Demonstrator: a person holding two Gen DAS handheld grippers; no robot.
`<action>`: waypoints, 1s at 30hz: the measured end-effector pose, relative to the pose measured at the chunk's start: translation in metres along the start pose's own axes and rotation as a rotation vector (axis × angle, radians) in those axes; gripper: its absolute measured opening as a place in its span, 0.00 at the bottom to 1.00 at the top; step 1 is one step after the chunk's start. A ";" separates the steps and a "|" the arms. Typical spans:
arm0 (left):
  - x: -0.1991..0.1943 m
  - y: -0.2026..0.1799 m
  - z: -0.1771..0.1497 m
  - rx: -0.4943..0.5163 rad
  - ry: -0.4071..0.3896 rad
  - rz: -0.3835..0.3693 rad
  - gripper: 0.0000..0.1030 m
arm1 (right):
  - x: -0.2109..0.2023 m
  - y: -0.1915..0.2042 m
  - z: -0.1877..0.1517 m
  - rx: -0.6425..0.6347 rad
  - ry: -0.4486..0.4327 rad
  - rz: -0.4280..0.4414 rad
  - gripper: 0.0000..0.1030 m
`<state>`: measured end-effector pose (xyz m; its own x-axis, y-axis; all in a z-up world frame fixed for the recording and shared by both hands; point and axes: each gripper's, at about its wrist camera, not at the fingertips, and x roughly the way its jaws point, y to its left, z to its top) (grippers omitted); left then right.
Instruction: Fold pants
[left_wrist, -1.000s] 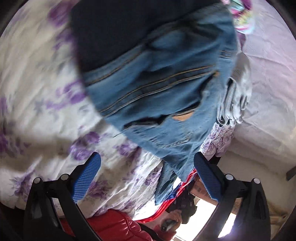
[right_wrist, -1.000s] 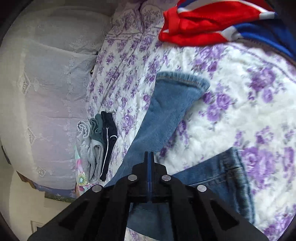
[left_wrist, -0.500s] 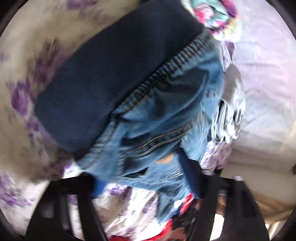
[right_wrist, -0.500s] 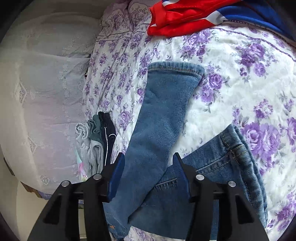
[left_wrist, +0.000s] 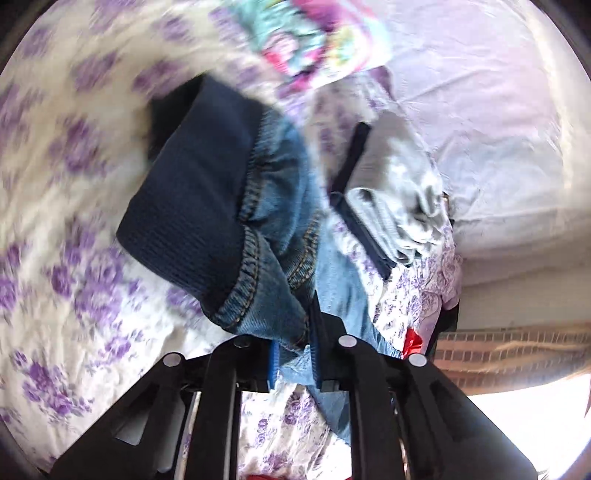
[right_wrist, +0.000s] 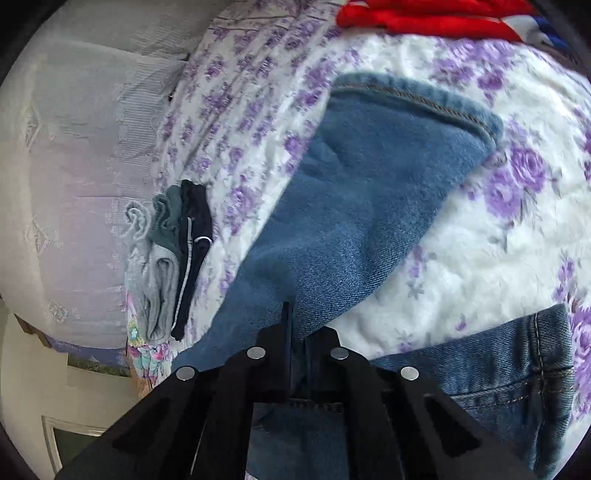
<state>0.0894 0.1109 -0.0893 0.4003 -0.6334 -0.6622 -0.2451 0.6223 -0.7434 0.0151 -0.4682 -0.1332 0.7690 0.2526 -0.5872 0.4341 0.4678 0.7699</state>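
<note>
My left gripper (left_wrist: 293, 354), at the bottom centre of the left wrist view, is clenched on a bunch of blue denim, with the cloth pinched between its blue pads (left_wrist: 272, 365). The jeans (left_wrist: 273, 236) rise from that grip toward the middle of the frame, their dark ribbed waistband (left_wrist: 192, 206) just left of centre, and the view is blurred. They sit over a white bedspread with purple flowers (left_wrist: 66, 192) that fills the left half. To the right of the jeans is a folded stack of grey and navy clothes (left_wrist: 391, 206), and above it, near the top centre, a bright multicoloured cloth (left_wrist: 317, 40).

In the right wrist view, my right gripper (right_wrist: 299, 339) at the bottom centre is closed on the denim too. One pant leg (right_wrist: 369, 192) stretches from the grip up to its hem in the upper right. More of the jeans lies at the lower right. A red garment (right_wrist: 424, 18) lies along the top edge, and the same folded stack sits at the middle left.
</note>
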 end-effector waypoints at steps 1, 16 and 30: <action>-0.005 -0.003 -0.001 0.022 -0.011 -0.003 0.10 | -0.010 0.011 0.000 -0.030 -0.017 0.020 0.05; -0.087 -0.053 -0.029 0.095 -0.125 -0.130 0.07 | -0.182 0.112 -0.027 -0.383 -0.094 0.272 0.04; -0.078 -0.071 -0.003 0.089 -0.124 -0.065 0.08 | -0.098 0.091 0.042 -0.295 0.099 0.239 0.04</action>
<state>0.0726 0.1144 0.0144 0.5199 -0.6157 -0.5922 -0.1385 0.6233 -0.7696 -0.0016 -0.4862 0.0048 0.7770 0.4576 -0.4323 0.0839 0.6053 0.7916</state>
